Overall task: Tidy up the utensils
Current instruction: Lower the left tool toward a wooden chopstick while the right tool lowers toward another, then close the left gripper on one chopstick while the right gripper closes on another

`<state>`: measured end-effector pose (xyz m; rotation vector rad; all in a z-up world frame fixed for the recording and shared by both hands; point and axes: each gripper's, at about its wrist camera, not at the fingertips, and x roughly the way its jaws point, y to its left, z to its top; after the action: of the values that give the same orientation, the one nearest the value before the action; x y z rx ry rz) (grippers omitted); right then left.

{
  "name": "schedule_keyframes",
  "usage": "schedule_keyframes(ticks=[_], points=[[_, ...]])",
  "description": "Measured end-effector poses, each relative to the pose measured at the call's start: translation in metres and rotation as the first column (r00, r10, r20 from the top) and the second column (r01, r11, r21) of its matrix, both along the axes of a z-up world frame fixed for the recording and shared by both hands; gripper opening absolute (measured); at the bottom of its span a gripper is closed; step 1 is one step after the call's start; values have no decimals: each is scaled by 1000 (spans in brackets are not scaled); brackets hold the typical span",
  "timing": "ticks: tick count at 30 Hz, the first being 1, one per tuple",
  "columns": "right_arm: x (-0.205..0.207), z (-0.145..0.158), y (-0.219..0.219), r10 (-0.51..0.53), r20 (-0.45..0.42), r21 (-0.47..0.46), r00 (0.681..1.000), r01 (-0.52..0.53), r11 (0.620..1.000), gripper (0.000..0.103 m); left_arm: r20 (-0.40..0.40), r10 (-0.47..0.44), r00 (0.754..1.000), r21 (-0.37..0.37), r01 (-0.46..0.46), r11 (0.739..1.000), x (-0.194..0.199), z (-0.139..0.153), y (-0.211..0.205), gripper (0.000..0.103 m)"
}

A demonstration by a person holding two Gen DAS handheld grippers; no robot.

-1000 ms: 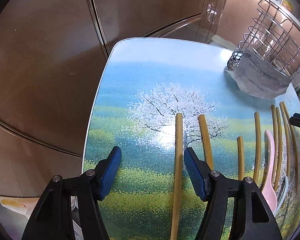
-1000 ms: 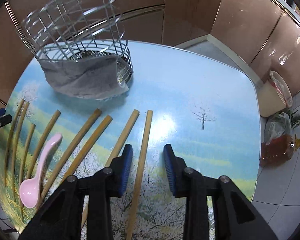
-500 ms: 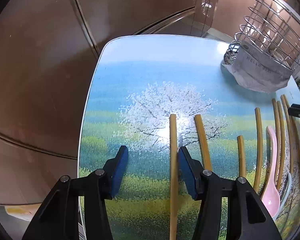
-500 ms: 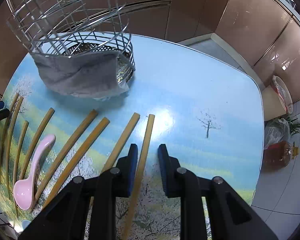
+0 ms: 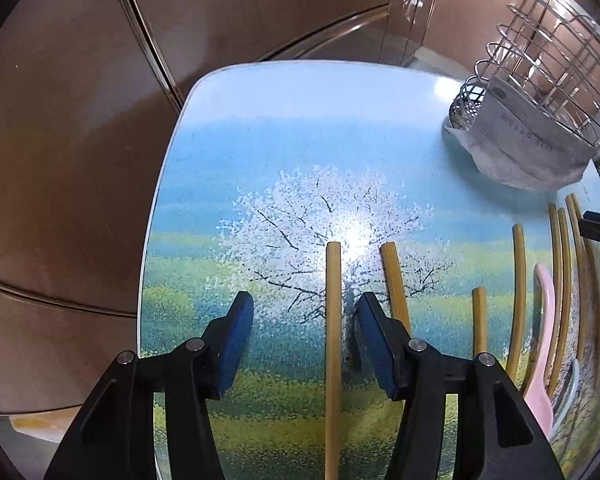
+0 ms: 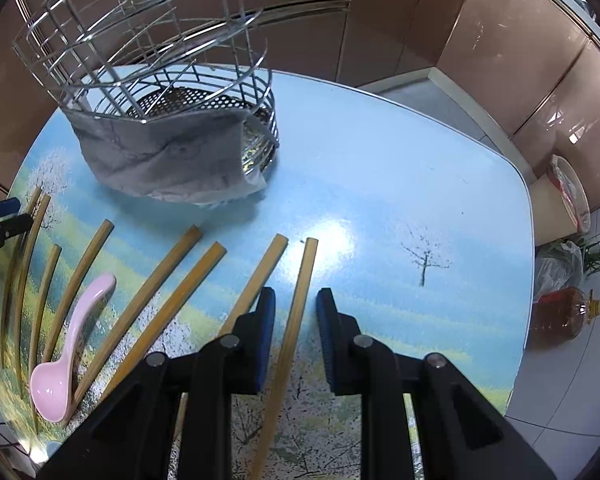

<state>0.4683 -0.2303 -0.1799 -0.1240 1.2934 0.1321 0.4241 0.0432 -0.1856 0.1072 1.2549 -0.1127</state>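
Observation:
Several bamboo chopsticks and a pink spoon (image 6: 70, 344) lie in a row on the printed table (image 6: 400, 184). My left gripper (image 5: 304, 320) is open over the leftmost chopstick (image 5: 333, 340), which lies between the jaws close to the right pad. My right gripper (image 6: 294, 312) is partly open around the rightmost chopstick (image 6: 292, 340), with small gaps on both sides. A wire utensil basket (image 6: 160, 60) with a grey cloth (image 6: 168, 160) over its front stands at the back; it also shows in the left wrist view (image 5: 540, 92). The pink spoon also shows there (image 5: 542, 352).
The table's left edge (image 5: 152, 240) drops off beside brown cabinet doors. To the right of the table, on the floor, stand an oil bottle (image 6: 560, 312), a plastic bag (image 6: 560, 260) and a bin (image 6: 568, 196). A pale blue spoon (image 5: 568, 392) lies by the pink one.
Both grippers have narrowed around their chopsticks. The right jaws closed most, then opened slightly. Both cameras moved a little forward towards the basket.

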Motion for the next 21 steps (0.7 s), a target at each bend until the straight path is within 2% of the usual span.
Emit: schedule_keyframes(ticks=[5,15,21], points=[[18,0,-4,5,-58,7,998,-5,1000,20,-99,-32,995,4,32,999,28,-10,-6,55],[42,-1,-5,30,-102,-4,994,-31,1000,20,-178,-65,982,20,69,997,42,-17,-26,54],[49,-3,0,45,-121,-3,992,-46,999,10,-205,-66,976,24,72,997,35,-16,-35,46]])
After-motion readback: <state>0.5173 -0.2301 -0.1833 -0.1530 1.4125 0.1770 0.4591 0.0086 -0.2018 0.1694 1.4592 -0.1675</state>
